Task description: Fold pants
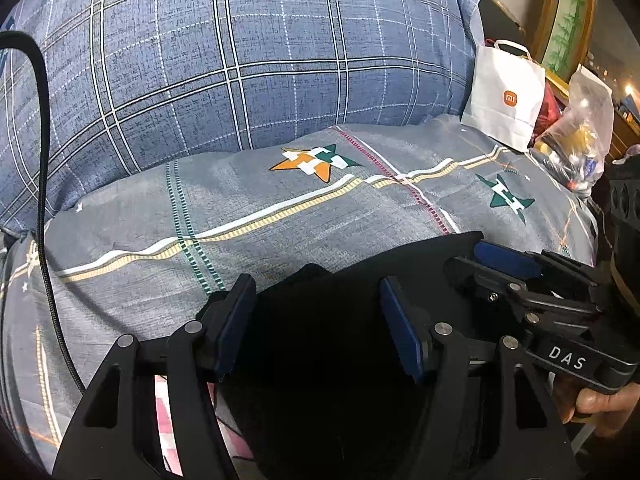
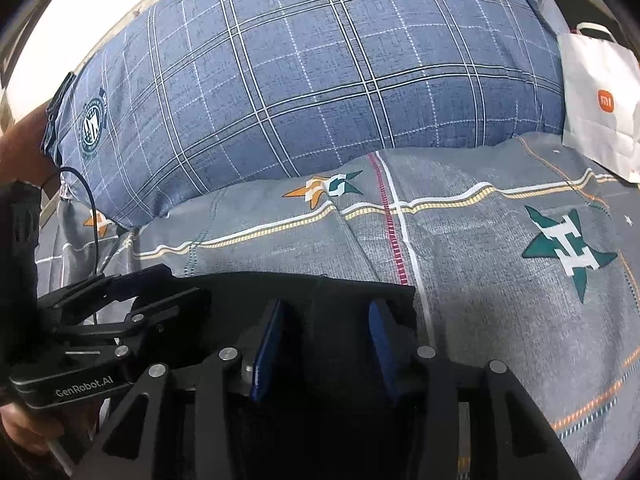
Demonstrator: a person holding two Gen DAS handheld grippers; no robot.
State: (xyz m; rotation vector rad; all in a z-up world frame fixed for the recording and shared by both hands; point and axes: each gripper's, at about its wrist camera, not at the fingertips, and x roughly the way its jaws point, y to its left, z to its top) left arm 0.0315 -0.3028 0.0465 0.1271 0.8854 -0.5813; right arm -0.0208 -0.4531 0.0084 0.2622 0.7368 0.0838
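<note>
The black pants (image 1: 320, 344) lie on the grey patterned bedsheet (image 1: 248, 200), right under both grippers. My left gripper (image 1: 318, 300) is open, its blue pads apart over the dark cloth. My right gripper (image 2: 328, 320) is open too, pads apart above the pants (image 2: 328, 344) near their far edge. The right gripper also shows at the right of the left wrist view (image 1: 532, 280), and the left gripper at the left of the right wrist view (image 2: 120, 296). The two grippers sit side by side. Most of the pants is hidden below the grippers.
A big blue plaid pillow (image 1: 248, 48) lies just behind the pants. A white paper bag (image 1: 506, 96) and a clear plastic bag of items (image 1: 580, 132) stand at the right. A black cable (image 1: 44, 184) runs down the left side.
</note>
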